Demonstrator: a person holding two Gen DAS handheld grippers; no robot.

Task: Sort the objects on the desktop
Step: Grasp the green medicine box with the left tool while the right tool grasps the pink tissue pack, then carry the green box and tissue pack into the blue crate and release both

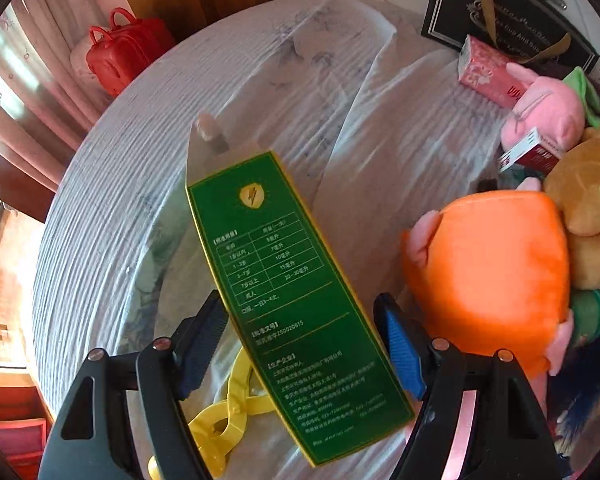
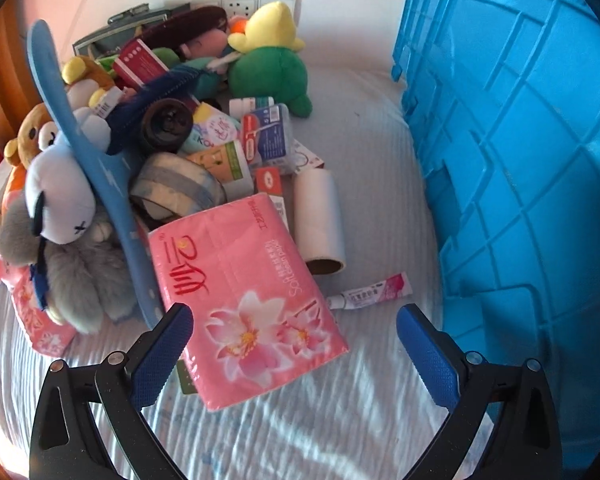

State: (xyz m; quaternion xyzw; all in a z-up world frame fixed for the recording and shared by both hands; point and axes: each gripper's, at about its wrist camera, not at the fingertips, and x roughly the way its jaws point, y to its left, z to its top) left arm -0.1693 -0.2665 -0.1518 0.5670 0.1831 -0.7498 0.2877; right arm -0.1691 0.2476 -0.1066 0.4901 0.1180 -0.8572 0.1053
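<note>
Left tool (image 1: 306,346): spread wide, pads clear of the green box between them
Green box (image 1: 290,300): long, yellow-edged, white print, top flap open, lying on the white cloth (image 1: 220,92) over yellow tongs (image 1: 228,412)
Right tool (image 2: 294,354): spread, empty
Pink tissue pack (image 2: 244,296): flower print, just ahead
Blue crate (image 2: 520,152): right side

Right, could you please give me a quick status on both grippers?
Left gripper open, straddling the green box. Right gripper open over the pink tissue pack. Orange plush crowds the left side.
</note>
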